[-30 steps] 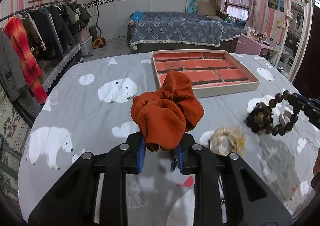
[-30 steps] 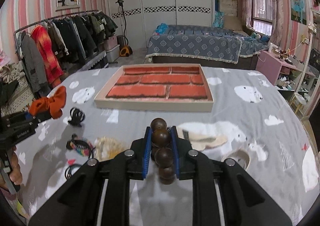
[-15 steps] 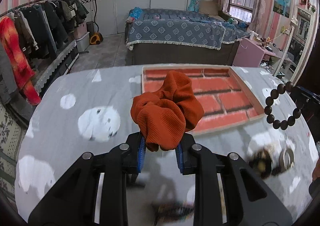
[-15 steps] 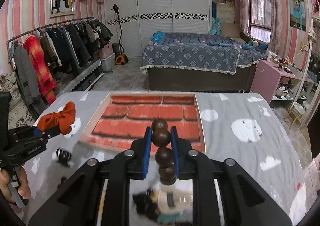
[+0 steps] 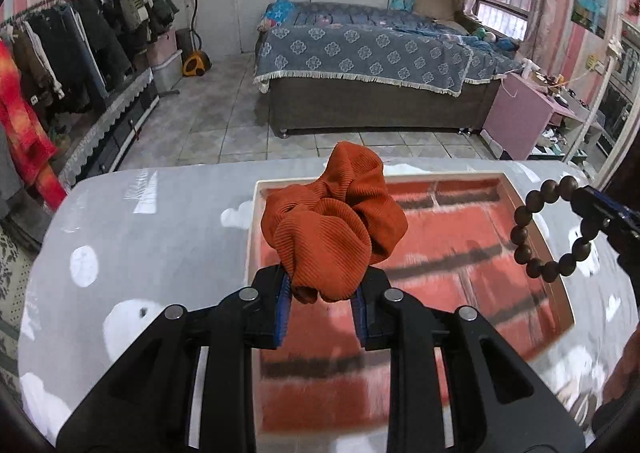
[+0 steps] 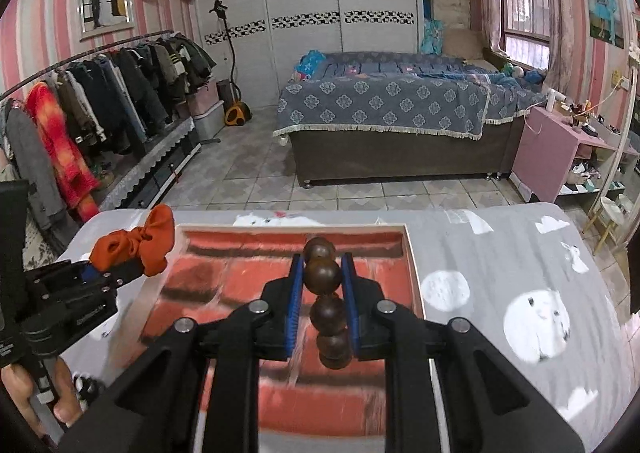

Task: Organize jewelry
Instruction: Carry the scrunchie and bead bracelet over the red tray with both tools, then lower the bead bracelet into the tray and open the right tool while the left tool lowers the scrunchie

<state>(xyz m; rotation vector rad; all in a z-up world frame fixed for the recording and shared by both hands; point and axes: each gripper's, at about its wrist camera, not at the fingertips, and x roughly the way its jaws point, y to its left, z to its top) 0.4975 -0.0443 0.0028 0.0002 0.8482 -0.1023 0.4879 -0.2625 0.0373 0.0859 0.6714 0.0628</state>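
- Left tongs: clamped on the orange scrunchie, pinched at its lower fold between the blue pads so the bulk stands up clear of the pads; seen centre of the left wrist frame, above the tray's left edge.
- Right tongs: clamped on the dark bead bracelet, one bead squeezed between the pads, the loop hung edge-on; centre of the right wrist frame, over the tray.
- Both items are held off the surface, probably so they can be set down inside the tray without dragging.
- Tray: shallow, pale rim, red brick-pattern floor, nothing seen in it; lower centre of both frames, blurred.
- Counter: covered with a grey cloth printed with white bears and dots; a small dark item is glimpsed at lower left of the right wrist frame, too blurred to name.
- Room beyond: tiled floor, bed with blue patterned cover at upper centre, clothes rail at left, pink striped walls, white wardrobe doors at the back.
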